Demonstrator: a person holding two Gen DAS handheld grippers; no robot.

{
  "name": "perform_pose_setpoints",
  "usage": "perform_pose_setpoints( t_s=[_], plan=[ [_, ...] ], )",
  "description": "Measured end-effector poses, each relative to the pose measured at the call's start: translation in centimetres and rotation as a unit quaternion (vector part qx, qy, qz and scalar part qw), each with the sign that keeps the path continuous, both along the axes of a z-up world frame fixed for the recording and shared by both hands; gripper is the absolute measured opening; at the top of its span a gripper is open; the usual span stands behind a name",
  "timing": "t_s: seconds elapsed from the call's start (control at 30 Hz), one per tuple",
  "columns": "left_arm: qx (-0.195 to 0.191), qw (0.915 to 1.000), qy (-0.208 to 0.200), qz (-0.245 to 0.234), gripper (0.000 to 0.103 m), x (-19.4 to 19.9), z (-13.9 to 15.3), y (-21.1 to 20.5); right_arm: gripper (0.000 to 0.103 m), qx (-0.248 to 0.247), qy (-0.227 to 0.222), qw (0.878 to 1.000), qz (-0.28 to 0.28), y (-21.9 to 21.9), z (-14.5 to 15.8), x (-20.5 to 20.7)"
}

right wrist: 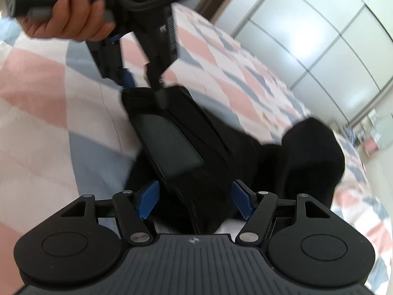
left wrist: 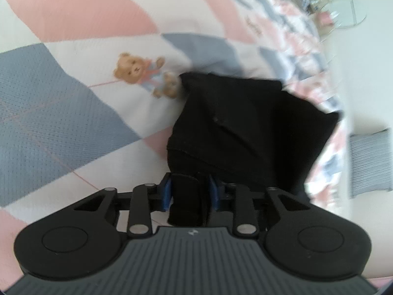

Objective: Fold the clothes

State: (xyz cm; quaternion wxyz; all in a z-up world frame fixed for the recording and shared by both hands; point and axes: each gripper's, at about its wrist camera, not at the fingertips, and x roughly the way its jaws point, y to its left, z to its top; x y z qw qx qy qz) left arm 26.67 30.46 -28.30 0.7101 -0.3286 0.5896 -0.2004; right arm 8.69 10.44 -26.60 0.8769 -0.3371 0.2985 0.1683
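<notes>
Up close in the left wrist view, the left gripper [left wrist: 189, 191] is clamped on a fold of the black garment [left wrist: 245, 127], which hangs over a quilt [left wrist: 73, 110] printed with a teddy bear [left wrist: 145, 75]. From the right wrist view, the right gripper [right wrist: 195, 200] stands spread around the garment's band without pinching it, while a hand [right wrist: 71, 17] holds the other tool above

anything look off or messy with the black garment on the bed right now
Nothing damaged or spilled. The black garment is bunched and uneven on the patchwork quilt, one end humped up rather than flat. The left gripper pinches a fold of it; the right gripper straddles it with jaws apart.
</notes>
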Motion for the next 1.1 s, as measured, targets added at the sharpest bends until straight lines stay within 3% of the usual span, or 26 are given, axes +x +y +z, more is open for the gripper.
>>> perform_pose_setpoints(
  t_s=[0.13,0.27,0.3,0.37,0.4,0.6,0.67,0.73,0.83,0.9,0.97,1.03,1.1],
  plan=[
    [-0.05,0.9986,-0.015,0.009,0.018,0.1,2.5,0.8,0.067,-0.002,-0.022,0.999,0.026,2.3,-0.4,0.9],
    [-0.069,0.997,-0.036,-0.005,0.018,0.7,3.9,-0.3,0.066,-0.026,-0.048,0.999,0.004,3.9,-1.2,3.1],
    [-0.071,0.9966,-0.041,-0.008,0.018,0.9,4.0,-0.7,0.059,-0.035,-0.053,0.998,-0.006,3.9,-1.5,3.9],
    [-0.076,0.9962,-0.042,-0.006,0.019,1.0,3.8,-0.8,0.031,-0.043,-0.051,0.997,-0.036,3.2,-1.6,5.7],
    [-0.078,0.9962,-0.038,-0.001,0.019,0.9,3.6,-0.6,0.024,-0.014,-0.042,0.998,-0.038,2.1,-1.0,6.3],
    [-0.109,0.9921,-0.041,0.046,0.034,-2.1,2.8,1.9,0.024,0.068,0.01,0.994,-0.08,-3.0,1.8,7.9],
    [-0.135,0.9867,-0.049,0.075,0.042,-3.5,2.7,3.1,0.024,0.088,0.017,0.991,-0.099,-4.5,2.8,8.3],
    [-0.128,0.9869,-0.047,0.087,0.053,-4.6,2.7,3.4,0.016,0.15,0.041,0.978,-0.143,-6.4,4.0,9.1],
    [-0.069,0.9956,-0.025,0.059,0.054,-5.9,1.4,1.4,0.016,0.258,0.086,0.936,-0.223,-10.2,5.8,10.6],
    [-0.057,0.9973,0.002,0.046,0.057,-6.4,-0.5,-0.8,0.016,0.308,0.112,0.908,-0.259,-12.7,6.2,11.2],
    [-0.049,0.9978,0.023,0.039,0.059,-6.9,-2.3,-3.0,0.016,0.341,0.132,0.888,-0.279,-14.8,6.6,11.6],
    [-0.061,0.996,0.034,0.055,0.062,-7.2,-3.6,-4.5,0.017,0.354,0.149,0.88,-0.28,-16.1,6.7,12.3],
    [-0.107,0.9892,0.042,0.091,0.066,-7.2,-4.2,-5.3,0.019,0.358,0.161,0.88,-0.269,-17.2,6.6,13.2]
  ],
)
